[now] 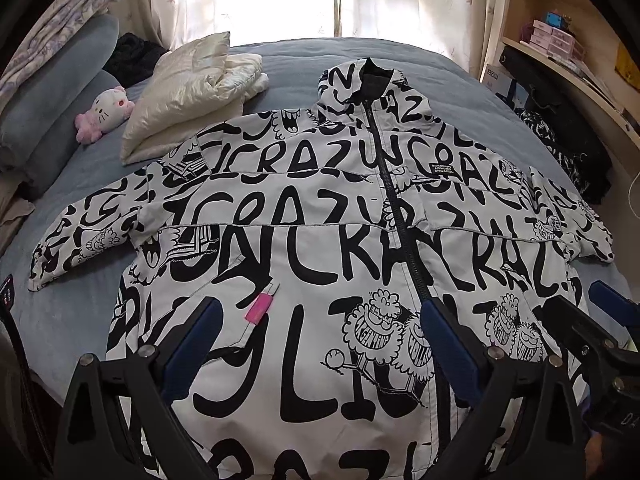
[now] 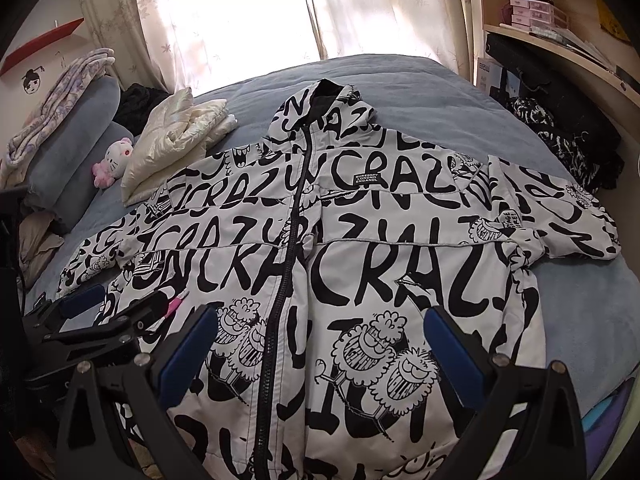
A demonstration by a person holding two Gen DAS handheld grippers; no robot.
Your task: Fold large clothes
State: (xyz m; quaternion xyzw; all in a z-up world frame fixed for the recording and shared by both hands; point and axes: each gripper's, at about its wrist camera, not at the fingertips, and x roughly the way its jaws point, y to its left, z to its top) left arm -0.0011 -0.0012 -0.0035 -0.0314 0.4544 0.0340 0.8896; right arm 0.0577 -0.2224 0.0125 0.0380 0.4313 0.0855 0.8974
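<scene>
A: Why is the jacket (image 1: pixel 320 216) laid flat on the bed (image 1: pixel 280 60), zip (image 1: pixel 400 216) shut and sleeves spread to 9 and 3 o'clock?

B: It is thought to be made ready for folding. Nothing is folded yet.

A: How are the tools held?

B: The left tool (image 1: pixel 316 340) and right tool (image 2: pixel 320 344) are held wide apart over the hem at 6 o'clock. Nothing is gripped.

A: And the cloth?

B: It looks smooth, thin and a bit puffy, white with black letters.
</scene>
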